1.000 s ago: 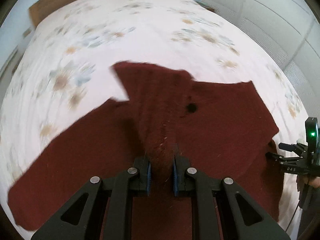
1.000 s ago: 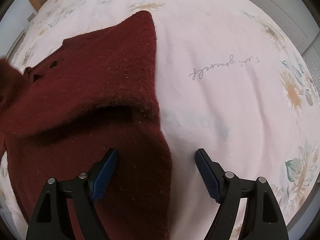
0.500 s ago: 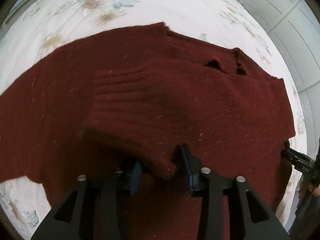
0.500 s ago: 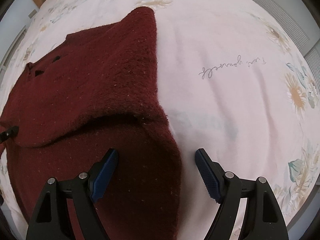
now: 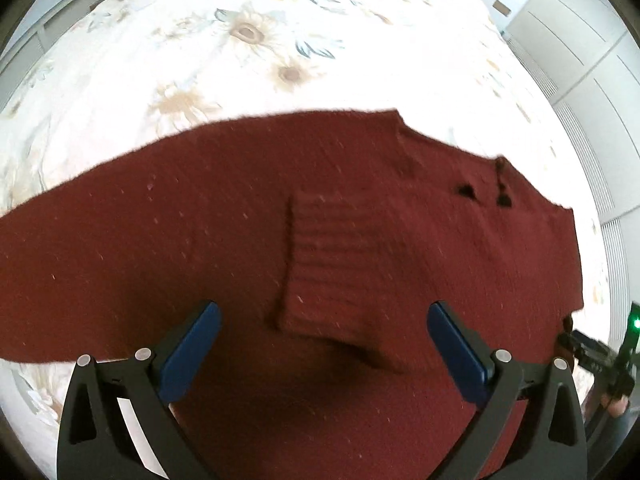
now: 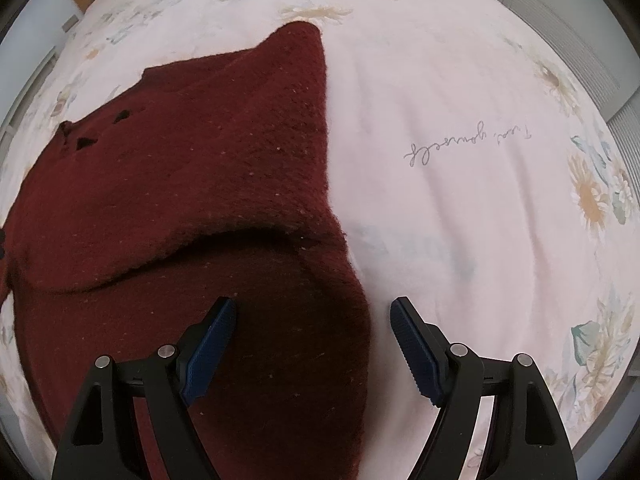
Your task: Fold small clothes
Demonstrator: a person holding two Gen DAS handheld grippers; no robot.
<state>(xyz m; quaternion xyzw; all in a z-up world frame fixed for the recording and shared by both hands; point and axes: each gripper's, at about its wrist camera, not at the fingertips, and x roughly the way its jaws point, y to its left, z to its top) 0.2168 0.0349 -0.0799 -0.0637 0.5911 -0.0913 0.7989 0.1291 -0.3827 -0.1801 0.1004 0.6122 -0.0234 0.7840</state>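
Since the earlier frame your left gripper (image 5: pixel 323 338) has let go of the ribbed sleeve cuff (image 5: pixel 332 264); its jaws were pinched on that cuff and are now opening, spread wide, pads off the cloth, with the cuff lying loose on the garment between and just ahead of them. Your right gripper (image 6: pixel 313 344) has kept its place, jaws apart, nothing pressed between the pads.

Sweater (image 5: pixel 200 248): dark maroon knit, fuzzy nap, pale lint flecks all over. It lies spread on the bed (image 5: pixel 240 60), a sleeve laid across the body. Cuff is a squarish flap with horizontal rib lines, its near edge lifted a little and throwing a shadow. Neckline end, at the right of the left view, shows small dark openings (image 5: pixel 466 191). Left-wrist picture is slightly blurred.

From the right wrist, the sweater (image 6: pixel 180 184) fills the left half; one corner runs up to a point toward the top. A thick folded edge (image 6: pixel 224 240) arches across it with a deep shadow under. The garment's right edge passes between your right jaws, so the left pad hangs over knit and the right pad over bare sheet.

Bed cover: smooth, pale pink-white cotton, soft creases, printed daisies in tan and blue-grey, and a line of cursive script (image 6: pixel 468 146), upside down in this view.
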